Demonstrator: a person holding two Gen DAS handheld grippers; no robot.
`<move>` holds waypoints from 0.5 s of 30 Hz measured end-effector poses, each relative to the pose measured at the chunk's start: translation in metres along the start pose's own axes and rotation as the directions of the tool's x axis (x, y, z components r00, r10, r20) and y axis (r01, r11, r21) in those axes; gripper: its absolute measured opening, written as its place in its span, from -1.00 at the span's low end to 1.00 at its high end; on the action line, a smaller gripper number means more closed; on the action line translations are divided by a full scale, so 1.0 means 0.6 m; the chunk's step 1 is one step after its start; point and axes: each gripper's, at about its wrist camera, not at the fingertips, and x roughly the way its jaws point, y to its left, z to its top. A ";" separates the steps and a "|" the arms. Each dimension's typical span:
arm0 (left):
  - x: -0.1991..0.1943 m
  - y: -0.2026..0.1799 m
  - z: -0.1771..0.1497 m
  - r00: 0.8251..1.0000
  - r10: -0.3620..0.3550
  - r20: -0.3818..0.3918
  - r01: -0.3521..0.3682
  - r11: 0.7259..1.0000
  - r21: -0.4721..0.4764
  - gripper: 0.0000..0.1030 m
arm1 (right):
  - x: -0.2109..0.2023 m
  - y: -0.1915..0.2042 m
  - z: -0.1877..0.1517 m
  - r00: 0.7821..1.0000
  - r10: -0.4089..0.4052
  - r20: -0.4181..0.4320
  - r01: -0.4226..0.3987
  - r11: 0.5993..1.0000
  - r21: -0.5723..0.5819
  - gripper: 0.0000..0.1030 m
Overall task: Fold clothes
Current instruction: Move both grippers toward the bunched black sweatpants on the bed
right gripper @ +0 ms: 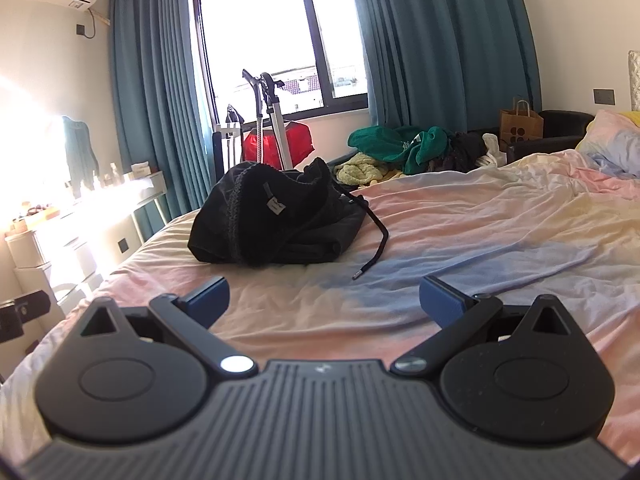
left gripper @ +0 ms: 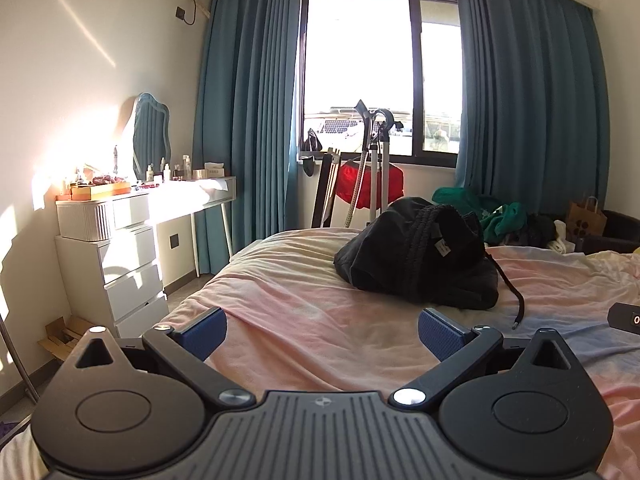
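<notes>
Sunlight is pouring through the window between teal curtains, washing out the white dresser on the left. You are holding both grippers low over the pastel bedsheet. Your left gripper is sitting with its blue pads spread wide, gripping nothing. Your right gripper is likewise gaping wide and empty. Ahead of both, the black garment is lying crumpled in a heap on the bed, its drawstring trailing across the sheet toward you. Beyond it, a green garment is lying in a pile by a paper bag.
</notes>
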 end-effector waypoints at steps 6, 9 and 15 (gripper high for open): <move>0.011 -0.007 -0.006 1.000 -0.014 -0.007 0.014 1.000 0.023 0.99 | 0.017 0.009 0.032 1.000 0.000 -0.019 0.001 0.999 0.033 1.00; 0.017 -0.015 -0.013 1.000 -0.019 -0.006 0.019 0.999 0.048 0.99 | 0.039 0.017 0.080 1.000 0.006 -0.016 -0.006 1.000 0.006 1.00; 0.035 -0.035 -0.029 1.000 0.011 -0.019 -0.009 0.994 0.106 0.99 | 0.079 0.004 0.147 1.000 -0.012 0.022 0.011 1.000 0.029 1.00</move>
